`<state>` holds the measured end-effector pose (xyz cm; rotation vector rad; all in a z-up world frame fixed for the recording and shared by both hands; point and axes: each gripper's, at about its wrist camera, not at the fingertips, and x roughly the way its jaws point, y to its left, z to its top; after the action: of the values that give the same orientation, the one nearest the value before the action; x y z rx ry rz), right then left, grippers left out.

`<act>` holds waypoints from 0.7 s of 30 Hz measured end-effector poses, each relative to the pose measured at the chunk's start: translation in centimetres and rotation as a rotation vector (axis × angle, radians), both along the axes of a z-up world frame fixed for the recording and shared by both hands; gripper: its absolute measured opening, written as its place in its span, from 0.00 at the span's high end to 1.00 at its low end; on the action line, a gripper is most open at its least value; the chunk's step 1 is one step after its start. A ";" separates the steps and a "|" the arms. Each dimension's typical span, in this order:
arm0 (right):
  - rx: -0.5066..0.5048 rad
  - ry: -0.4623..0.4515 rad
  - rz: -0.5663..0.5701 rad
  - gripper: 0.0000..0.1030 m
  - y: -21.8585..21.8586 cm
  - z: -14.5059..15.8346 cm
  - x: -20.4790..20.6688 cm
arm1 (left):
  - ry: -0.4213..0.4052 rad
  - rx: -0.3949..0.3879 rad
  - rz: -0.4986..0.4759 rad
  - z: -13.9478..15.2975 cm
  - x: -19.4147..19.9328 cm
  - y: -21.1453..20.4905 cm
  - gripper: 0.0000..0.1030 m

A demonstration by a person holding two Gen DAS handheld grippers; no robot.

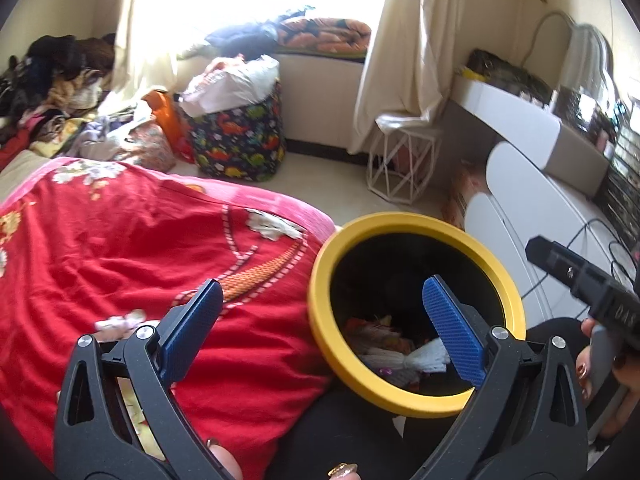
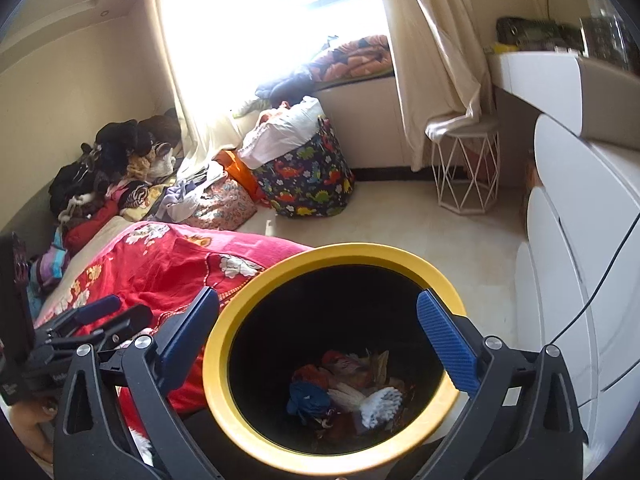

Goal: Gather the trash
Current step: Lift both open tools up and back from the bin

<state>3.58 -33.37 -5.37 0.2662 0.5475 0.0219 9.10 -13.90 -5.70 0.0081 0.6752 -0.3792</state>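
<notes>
A round bin with a yellow rim [image 1: 316, 280] and black inside stands beside the bed; it also shows in the right wrist view [image 2: 224, 320]. Crumpled trash [image 2: 348, 392] lies at its bottom, white, blue and red pieces; it also shows in the left wrist view [image 1: 400, 356]. My left gripper [image 1: 324, 324] is open and empty, its left finger over the red blanket, its right finger over the bin's mouth. My right gripper [image 2: 320, 336] is open and empty above the bin's mouth. The left gripper [image 2: 100, 316] shows at the left in the right wrist view.
A red flowered blanket [image 1: 120, 260] covers the bed on the left. Clothes [image 2: 112, 176] pile at the bed's far end. A dinosaur-print basket [image 2: 308, 184] and a white wire stool [image 2: 464, 176] stand by the window. White drawers [image 2: 580, 248] line the right.
</notes>
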 end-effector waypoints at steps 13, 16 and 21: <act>-0.167 -0.317 0.015 0.06 6.0 1.9 -5.3 | -0.189 -0.008 0.134 2.5 -5.5 5.1 0.11; -0.200 -0.393 0.000 0.06 6.8 2.2 -6.6 | -0.243 -0.007 0.155 3.0 -6.7 5.8 0.11; -0.248 -0.451 -0.028 0.06 7.3 2.2 -7.8 | -0.268 -0.023 0.179 3.3 -7.5 6.7 0.11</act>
<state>-4.18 -26.09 -3.17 0.0221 0.0945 -0.0128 1.62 -7.21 -2.44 -0.0226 0.4027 -0.2084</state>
